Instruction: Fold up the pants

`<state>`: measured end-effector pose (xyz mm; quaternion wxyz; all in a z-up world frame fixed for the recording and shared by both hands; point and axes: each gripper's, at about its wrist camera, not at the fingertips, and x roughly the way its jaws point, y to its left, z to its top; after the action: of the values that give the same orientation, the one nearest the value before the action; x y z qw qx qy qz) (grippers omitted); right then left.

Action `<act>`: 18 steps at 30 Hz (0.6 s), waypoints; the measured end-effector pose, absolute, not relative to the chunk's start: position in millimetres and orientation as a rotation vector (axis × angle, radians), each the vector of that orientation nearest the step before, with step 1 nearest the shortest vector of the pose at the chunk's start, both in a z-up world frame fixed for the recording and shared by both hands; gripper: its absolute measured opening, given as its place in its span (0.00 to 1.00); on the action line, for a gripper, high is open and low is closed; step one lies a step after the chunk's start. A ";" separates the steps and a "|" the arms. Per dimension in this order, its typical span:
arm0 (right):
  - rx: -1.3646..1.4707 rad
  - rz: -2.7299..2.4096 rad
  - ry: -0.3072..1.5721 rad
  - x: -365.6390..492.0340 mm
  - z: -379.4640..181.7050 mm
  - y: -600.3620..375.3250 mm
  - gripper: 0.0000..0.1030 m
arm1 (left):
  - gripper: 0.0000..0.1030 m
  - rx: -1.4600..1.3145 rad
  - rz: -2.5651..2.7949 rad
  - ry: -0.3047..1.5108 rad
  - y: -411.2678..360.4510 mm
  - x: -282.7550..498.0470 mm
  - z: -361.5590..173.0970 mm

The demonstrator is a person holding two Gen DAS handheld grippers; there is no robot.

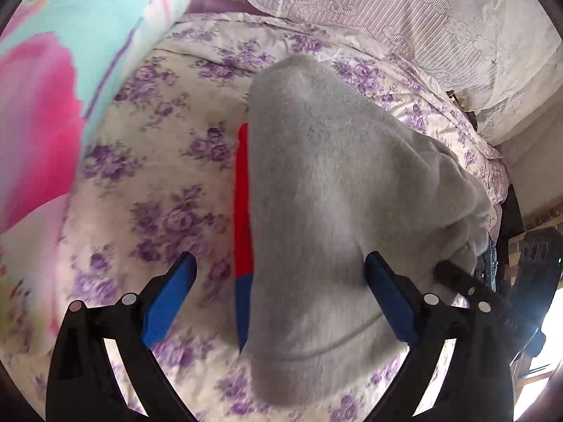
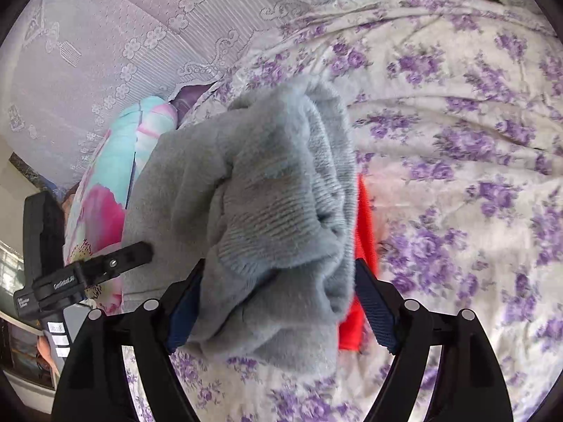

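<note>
Grey fleece pants [image 1: 327, 190] lie folded on a floral bedspread [image 1: 158, 176], with a red and blue stripe [image 1: 243, 204] along their left edge. My left gripper [image 1: 281, 263] is open, its blue pads on either side of the near end of the pants. In the right wrist view the bunched grey pants [image 2: 274, 204] with a ribbed cuff fill the gap between the pads, and the red stripe [image 2: 364, 225] shows on the right. My right gripper [image 2: 278, 270] is open around the bundle. The other gripper [image 2: 81, 274] shows at the left.
A turquoise and pink quilt [image 1: 70, 70] lies at the left of the bed. A lace-covered pillow [image 1: 422, 17] runs along the head. The bed edge and a brick floor [image 1: 542, 211] are at the right.
</note>
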<state>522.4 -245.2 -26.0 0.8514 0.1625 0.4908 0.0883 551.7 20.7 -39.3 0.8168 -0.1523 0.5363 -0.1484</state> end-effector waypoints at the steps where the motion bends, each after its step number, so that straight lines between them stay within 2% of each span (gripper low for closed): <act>1: 0.315 0.154 1.006 510.9 -11.2 -250.4 0.83 | 0.91 -0.299 -0.307 1.120 27.8 535.8 -30.2; 4: 0.218 0.032 0.900 460.7 29.8 -261.7 0.92 | 0.91 -0.217 -0.242 1.022 49.2 469.7 1.1; 7: 0.168 -0.006 0.834 399.6 53.0 -260.8 0.96 | 0.91 -0.167 -0.185 0.934 57.8 393.3 29.1; 14: 0.106 -0.054 0.816 263.5 33.3 -235.2 0.96 | 0.95 -0.071 -0.148 0.767 38.4 238.6 58.9; 18: 0.115 -0.100 0.771 231.0 24.0 -221.0 0.96 | 0.95 -0.128 -0.118 0.707 30.7 204.1 60.3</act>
<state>231.0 -221.0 24.0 0.9239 0.0558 0.3755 -0.0489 204.1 30.7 60.3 0.9345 -0.0626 0.3457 -0.0578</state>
